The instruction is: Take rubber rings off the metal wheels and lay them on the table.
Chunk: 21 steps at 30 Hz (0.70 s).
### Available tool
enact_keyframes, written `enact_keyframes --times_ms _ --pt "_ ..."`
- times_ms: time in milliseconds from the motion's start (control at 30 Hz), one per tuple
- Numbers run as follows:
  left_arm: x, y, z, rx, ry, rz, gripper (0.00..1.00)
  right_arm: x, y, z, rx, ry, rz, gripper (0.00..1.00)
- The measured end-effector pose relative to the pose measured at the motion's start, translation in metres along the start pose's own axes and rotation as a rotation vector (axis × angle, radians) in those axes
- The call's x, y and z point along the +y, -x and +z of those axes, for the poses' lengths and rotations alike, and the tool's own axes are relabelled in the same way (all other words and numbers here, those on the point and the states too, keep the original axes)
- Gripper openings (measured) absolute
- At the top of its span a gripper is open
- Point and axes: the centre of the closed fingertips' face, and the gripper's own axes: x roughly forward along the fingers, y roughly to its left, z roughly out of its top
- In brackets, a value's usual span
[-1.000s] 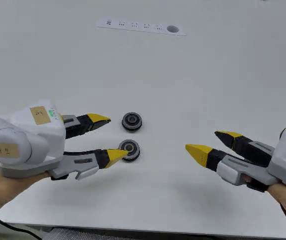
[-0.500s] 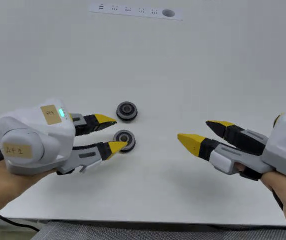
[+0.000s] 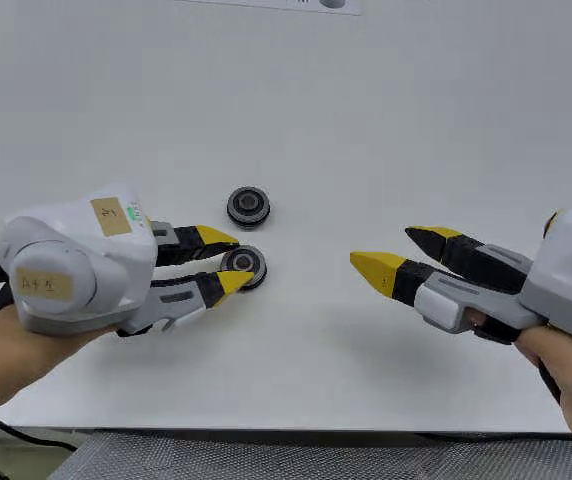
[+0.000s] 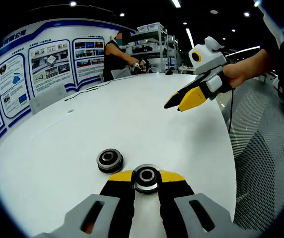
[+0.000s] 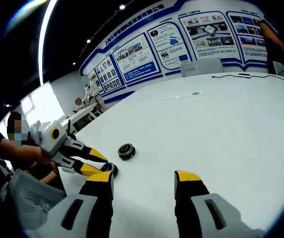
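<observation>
1. Two small metal wheels lie flat on the white table (image 3: 366, 130) with their holes pointing up. The near wheel (image 3: 243, 265) and the far wheel (image 3: 249, 206) are close together but not touching.
2. Each wheel has a dark outer band, which I take for its rubber ring (image 3: 232, 207). Both bands seem to sit on their wheels, so I judge that no ring is off yet.
3. The left gripper (image 3: 240, 258) reaches in from the left, low over the table. Its two yellow tips stand on either side of the near wheel, across its width. In the left gripper view the wheel sits exactly between the tips, which touch its rim or are very near it. Whether they really press on it, I cannot tell.
4. The right gripper (image 3: 381, 246) is well apart, to the right of both wheels. Its jaws are wide apart and hold nothing, and its tips point toward the wheels.
5. The relation that matters is this: the near wheel is already inside the left jaws, straight ahead of them, while the right gripper has bare table to cross. The free side of the wheel faces the right gripper. I judge that the left one should steady the wheel and the right one should come in to pull the ring.
</observation>
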Motion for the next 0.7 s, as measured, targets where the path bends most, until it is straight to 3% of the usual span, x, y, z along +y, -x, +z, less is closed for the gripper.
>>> enact_keyframes --times_ms 500,700 --pt "-0.002 0.000 -0.001 0.008 0.012 -0.008 0.14 0.007 -0.003 -0.002 0.010 0.000 0.029 0.49" --pt "-0.003 -0.001 -0.002 0.042 -0.035 -0.015 0.13 0.019 -0.011 0.004 0.004 0.002 0.077 0.49"
